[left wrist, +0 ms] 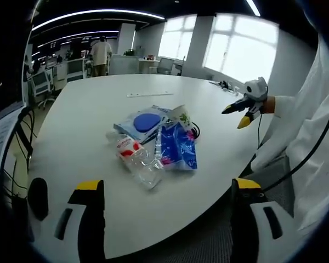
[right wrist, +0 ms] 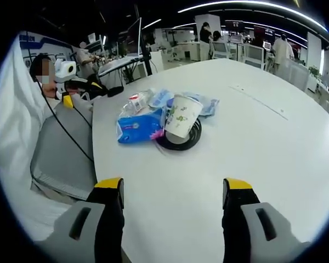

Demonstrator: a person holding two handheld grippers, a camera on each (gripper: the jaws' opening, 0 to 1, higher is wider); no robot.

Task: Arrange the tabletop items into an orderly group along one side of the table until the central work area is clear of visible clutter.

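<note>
With both my tools gaping and empty, the clutter sits mid-frame on the desk (left wrist: 88, 109): the paper cup (right wrist: 182, 115) looks light and crushable, so I'd pinch its rim gently, the bottle (left wrist: 136, 159) mid-body.

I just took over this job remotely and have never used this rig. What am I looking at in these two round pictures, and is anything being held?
Each picture comes from a camera riding on a handheld two-jaw gripper carried by a person. The left gripper view looks along the left gripper; the right gripper view along the right gripper. Both are open and empty. On the white table lies one cluster: a paper cup on a black cable coil, a blue tissue pack, a crushed clear bottle and a packet with a blue disc.
</note>
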